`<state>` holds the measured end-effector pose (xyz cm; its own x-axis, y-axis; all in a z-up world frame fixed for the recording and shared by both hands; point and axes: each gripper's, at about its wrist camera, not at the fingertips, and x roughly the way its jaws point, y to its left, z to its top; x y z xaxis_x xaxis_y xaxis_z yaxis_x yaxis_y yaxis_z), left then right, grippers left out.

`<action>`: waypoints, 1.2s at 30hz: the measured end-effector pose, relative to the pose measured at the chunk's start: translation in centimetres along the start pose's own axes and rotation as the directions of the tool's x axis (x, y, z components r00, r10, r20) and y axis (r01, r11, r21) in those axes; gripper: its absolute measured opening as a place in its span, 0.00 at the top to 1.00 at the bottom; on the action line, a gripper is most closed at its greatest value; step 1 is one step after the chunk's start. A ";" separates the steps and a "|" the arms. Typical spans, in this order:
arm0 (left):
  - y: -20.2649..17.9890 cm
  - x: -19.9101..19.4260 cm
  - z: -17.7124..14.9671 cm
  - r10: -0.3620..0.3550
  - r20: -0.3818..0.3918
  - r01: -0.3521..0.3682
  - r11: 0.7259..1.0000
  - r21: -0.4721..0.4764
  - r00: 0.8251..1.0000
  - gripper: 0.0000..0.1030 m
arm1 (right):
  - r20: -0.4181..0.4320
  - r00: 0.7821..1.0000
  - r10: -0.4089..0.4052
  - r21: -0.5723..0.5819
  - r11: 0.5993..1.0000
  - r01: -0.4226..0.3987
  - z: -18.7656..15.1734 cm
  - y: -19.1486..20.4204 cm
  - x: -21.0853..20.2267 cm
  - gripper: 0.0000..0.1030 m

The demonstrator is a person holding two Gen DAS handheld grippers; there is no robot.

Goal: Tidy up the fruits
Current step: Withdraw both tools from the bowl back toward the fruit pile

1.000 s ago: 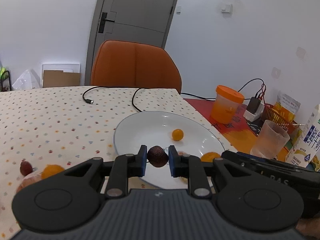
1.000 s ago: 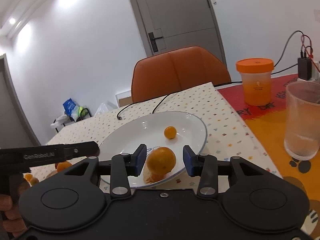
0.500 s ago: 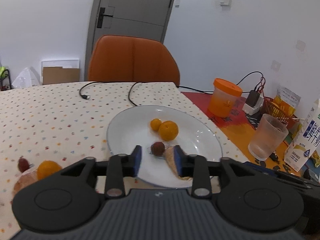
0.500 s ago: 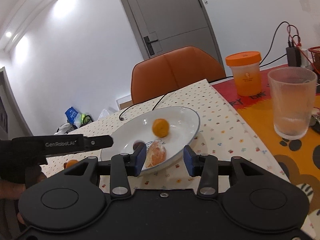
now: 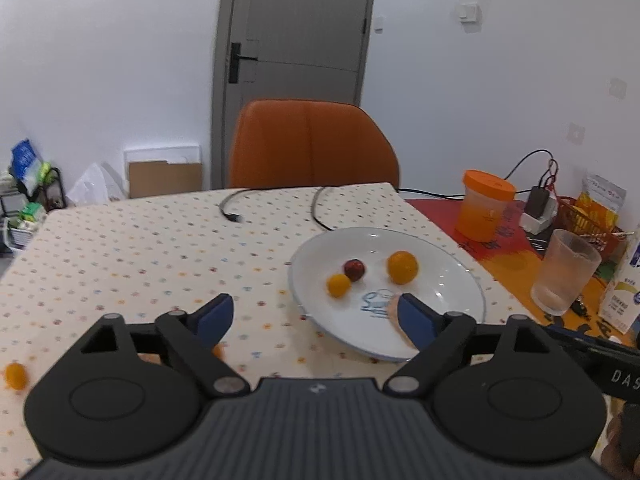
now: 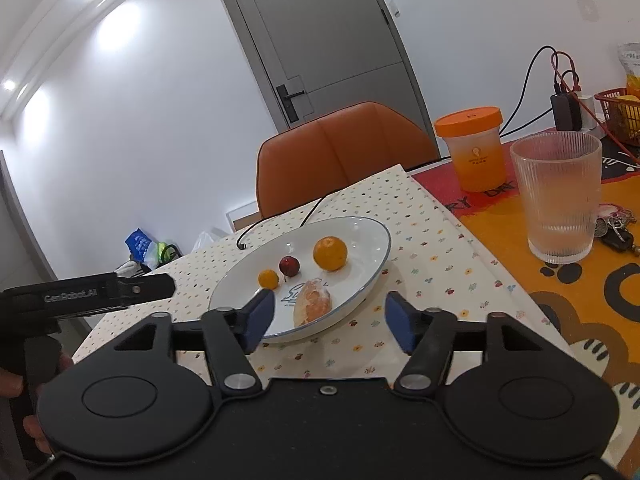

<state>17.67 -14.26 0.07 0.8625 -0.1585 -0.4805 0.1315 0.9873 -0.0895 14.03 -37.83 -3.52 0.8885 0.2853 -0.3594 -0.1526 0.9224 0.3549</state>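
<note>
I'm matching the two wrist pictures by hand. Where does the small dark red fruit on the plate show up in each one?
Left wrist: the dark red fruit sits right of centre, mid-height, on the white plate.
Right wrist: the fruit sits left of centre, just above mid-height.
Shared landmark: the large orange lies to its right in both views.

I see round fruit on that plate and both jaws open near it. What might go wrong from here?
The orange, the small yellow fruit and the dark red fruit lie loose on the shallow plate; a knock from the right gripper may roll them off. The ribbed glass stands to that gripper's right, so a wide swing might tip it. Another fruit sits near the table's left edge and could be nudged over by the left gripper.
</note>
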 end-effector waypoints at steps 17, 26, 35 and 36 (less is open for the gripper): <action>5.8 -5.7 -0.7 0.061 0.014 -0.060 0.997 -0.051 0.998 0.10 | -0.001 0.998 0.068 -0.047 0.997 -0.068 -0.1 4.8 -1.5 0.00; 9.1 -8.9 -1.4 0.084 0.019 -0.082 0.994 -0.070 0.996 0.10 | -0.041 0.996 0.079 -0.097 0.992 -0.083 0.1 8.0 -3.1 0.00; 12.0 -10.6 -2.7 0.109 0.011 -0.108 0.990 -0.090 0.994 0.10 | -0.070 0.992 0.102 -0.120 0.987 -0.109 -0.4 10.2 -2.8 0.00; 12.4 -10.6 -2.8 0.111 0.006 -0.110 0.989 -0.100 0.994 0.10 | -0.077 0.992 0.101 -0.118 0.987 -0.110 -0.5 10.3 -2.6 0.00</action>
<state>8.77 -0.34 1.58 0.8745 -0.0477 -0.4826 -0.0136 0.9924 -0.1227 9.96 -28.95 0.62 0.8327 0.3962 -0.3870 -0.2989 0.9097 0.2882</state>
